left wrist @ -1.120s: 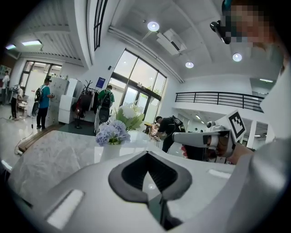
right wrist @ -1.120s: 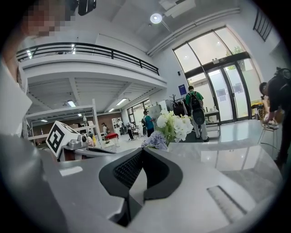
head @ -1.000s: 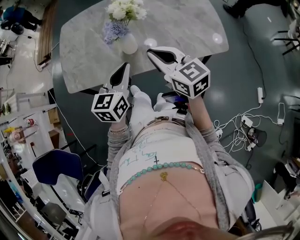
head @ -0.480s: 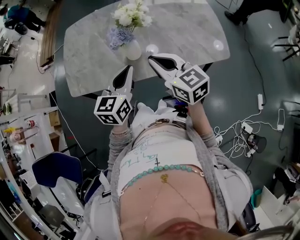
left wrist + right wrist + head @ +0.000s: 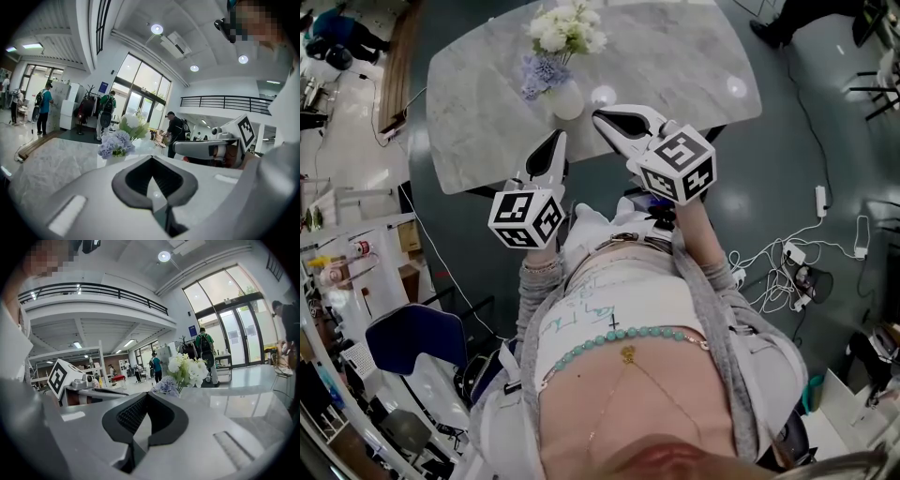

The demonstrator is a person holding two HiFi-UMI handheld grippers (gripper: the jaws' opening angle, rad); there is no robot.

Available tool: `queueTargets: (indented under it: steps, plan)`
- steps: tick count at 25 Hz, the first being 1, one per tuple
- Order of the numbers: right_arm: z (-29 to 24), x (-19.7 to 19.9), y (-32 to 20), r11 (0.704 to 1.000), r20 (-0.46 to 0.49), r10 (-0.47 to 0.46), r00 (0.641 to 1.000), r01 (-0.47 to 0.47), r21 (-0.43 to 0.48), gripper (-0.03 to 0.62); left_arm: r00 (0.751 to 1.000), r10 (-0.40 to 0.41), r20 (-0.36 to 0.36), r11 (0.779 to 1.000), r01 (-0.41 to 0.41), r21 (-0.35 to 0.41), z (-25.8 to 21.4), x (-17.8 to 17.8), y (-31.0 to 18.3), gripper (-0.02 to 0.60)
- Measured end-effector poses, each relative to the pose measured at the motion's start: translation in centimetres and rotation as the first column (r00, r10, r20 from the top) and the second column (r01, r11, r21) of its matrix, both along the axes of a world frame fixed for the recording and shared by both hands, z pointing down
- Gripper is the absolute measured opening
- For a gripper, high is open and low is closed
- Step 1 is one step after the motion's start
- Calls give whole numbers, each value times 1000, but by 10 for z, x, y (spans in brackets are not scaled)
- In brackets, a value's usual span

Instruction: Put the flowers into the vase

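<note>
Standing in white vase (image 5: 566, 100), white and lilac flowers (image 5: 560, 37); left tongs (image 5: 555, 141), right tongs (image 5: 602, 115) closed.

A marble table (image 5: 675, 56) stands on dark floor (image 5: 797, 159), tangled white cables (image 5: 773, 267) and a blue chair (image 5: 412, 337) nearby.

Hidden and cropped items, flower station
Vase (image 5: 112, 160): only a sliver shows above the left claw (image 5: 151, 158); in the right gripper view none of it shows over the right claw (image 5: 146, 394), only the flowers (image 5: 186, 370). Worktop (image 5: 675, 56): far edge cut off by the head view's top. Background people (image 5: 44, 105): too small to detail.
</note>
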State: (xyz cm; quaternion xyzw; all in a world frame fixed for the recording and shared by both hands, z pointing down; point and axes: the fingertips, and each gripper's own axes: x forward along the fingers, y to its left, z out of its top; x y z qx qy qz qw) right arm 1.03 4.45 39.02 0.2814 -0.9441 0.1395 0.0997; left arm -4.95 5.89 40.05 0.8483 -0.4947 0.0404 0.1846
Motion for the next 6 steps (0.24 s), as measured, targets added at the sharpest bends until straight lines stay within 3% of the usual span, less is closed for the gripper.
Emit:
queueTargets:
  steps: [6]
  plan:
    - [0, -2, -3, 1000, -1, -7, 1000, 7, -5, 26, 1000, 8, 0, 1000, -8, -1, 0, 2, -3, 5]
